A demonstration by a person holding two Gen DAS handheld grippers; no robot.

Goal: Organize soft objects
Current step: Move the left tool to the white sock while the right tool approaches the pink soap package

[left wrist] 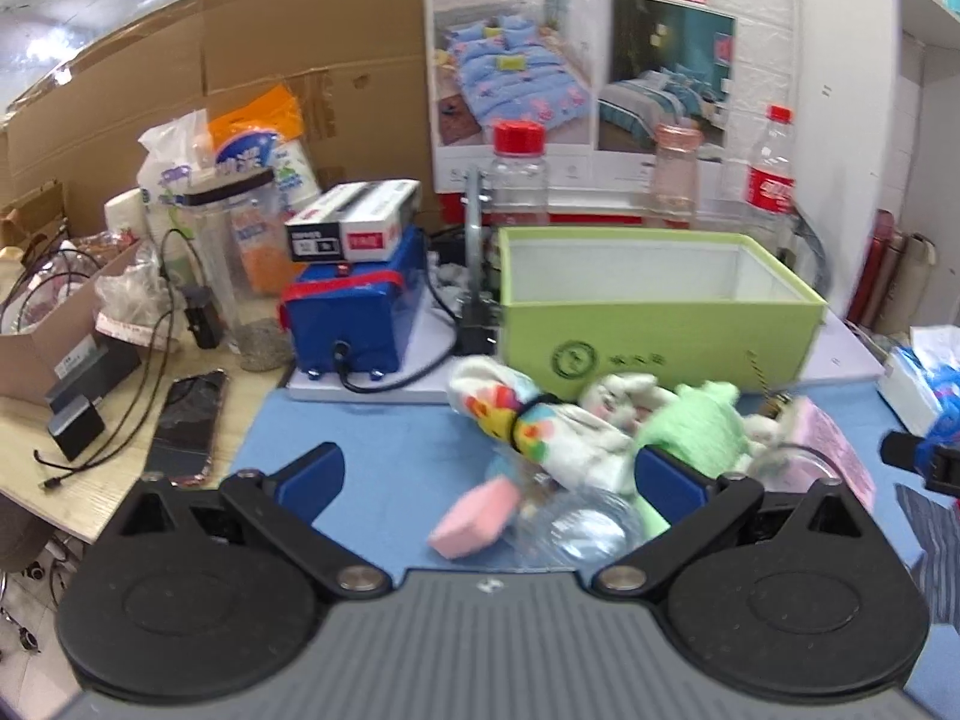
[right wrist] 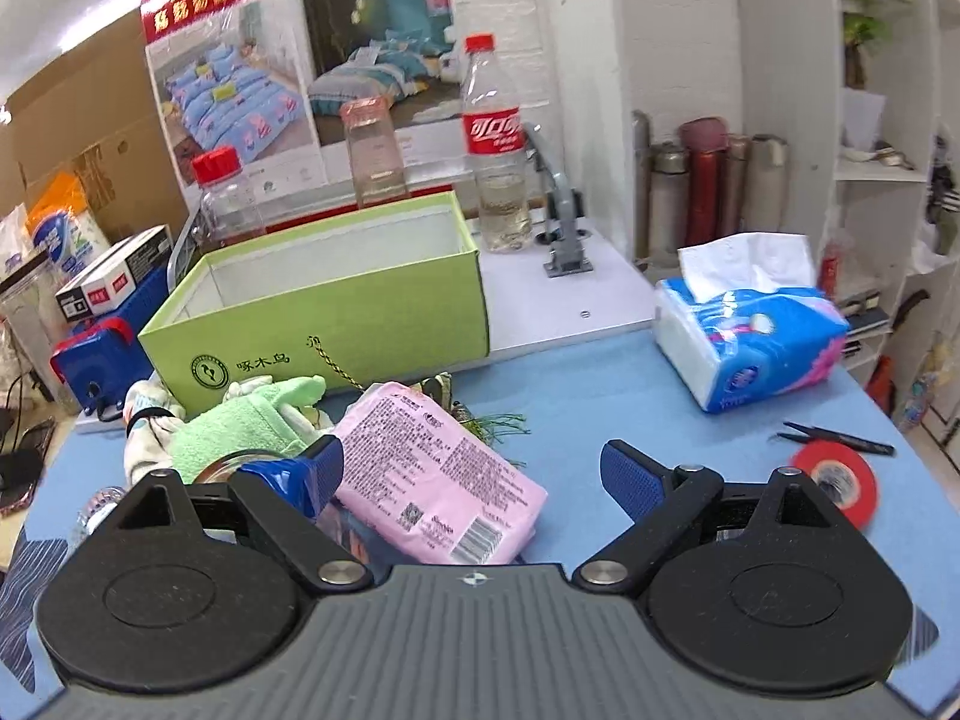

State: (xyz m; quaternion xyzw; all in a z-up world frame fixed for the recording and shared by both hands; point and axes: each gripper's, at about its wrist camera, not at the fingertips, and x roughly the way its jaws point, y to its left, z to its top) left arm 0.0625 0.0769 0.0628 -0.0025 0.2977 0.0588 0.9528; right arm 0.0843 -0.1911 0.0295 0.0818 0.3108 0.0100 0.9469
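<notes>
An open green box stands at the back of the blue mat. In front of it lies a heap: a rolled flowery cloth, a white plush rabbit, a green towel, a pink sponge and a pink soft pack. My left gripper is open, hovering over the sponge and cloth with nothing held. My right gripper is open around the pink pack's near end, not closed on it.
A clear plastic bottle lies by the sponge. A tissue pack, red tape roll and tweezers sit right. Bottles stand behind the box. A blue device, phone and clutter fill the left.
</notes>
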